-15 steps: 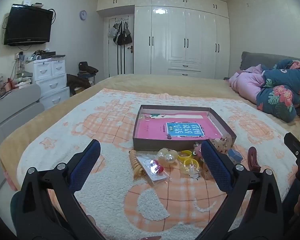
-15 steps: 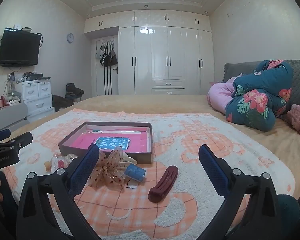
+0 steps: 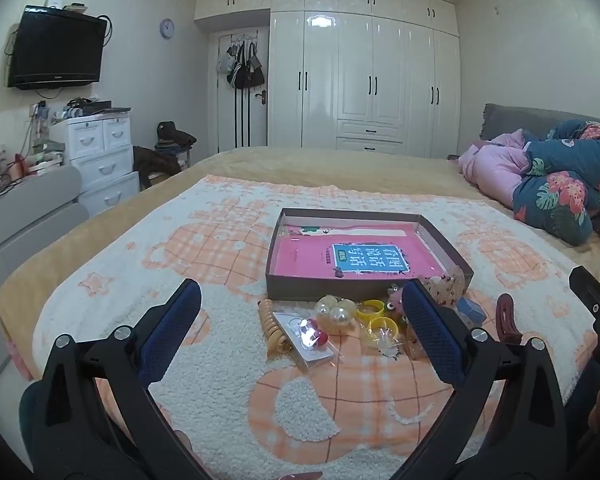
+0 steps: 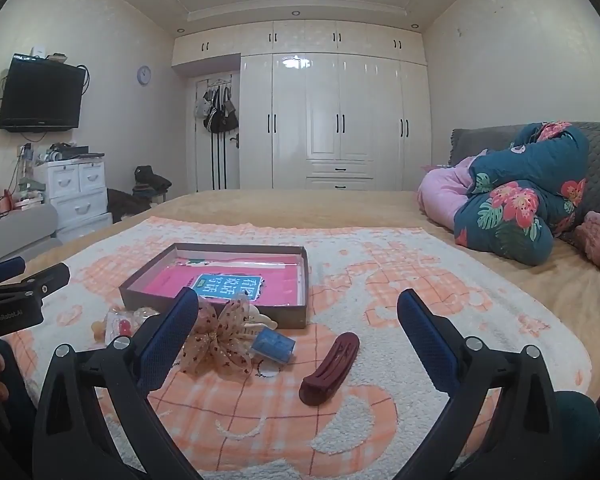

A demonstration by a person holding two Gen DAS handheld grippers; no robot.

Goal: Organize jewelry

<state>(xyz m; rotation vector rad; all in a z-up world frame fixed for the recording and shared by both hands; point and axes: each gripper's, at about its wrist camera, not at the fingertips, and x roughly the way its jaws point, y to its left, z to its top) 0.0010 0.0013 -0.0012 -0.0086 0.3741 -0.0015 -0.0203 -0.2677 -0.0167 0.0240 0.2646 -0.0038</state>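
Observation:
A shallow brown box (image 3: 340, 291) with a pink book inside lies on the blanket. In front of it sit a coiled hair tie (image 3: 271, 322), a clear packet with red beads (image 3: 308, 334), translucent balls (image 3: 336, 312) and yellow rings (image 3: 376, 316). My left gripper (image 3: 300, 292) hovers open above these, holding nothing. The right wrist view has a dotted bow (image 4: 220, 336), a small blue box (image 4: 273, 345) and a dark red hair clip (image 4: 332, 368) near the brown box (image 4: 216, 308). My right gripper (image 4: 298, 298) is open over them, touching none.
An orange-and-white blanket (image 3: 220, 380) covers the tan bed. Folded floral and pink quilts (image 4: 512, 216) lie at the right by the headboard. White drawers (image 3: 100, 152) and a wall TV (image 3: 56, 48) stand left; wardrobes (image 4: 340, 120) fill the far wall.

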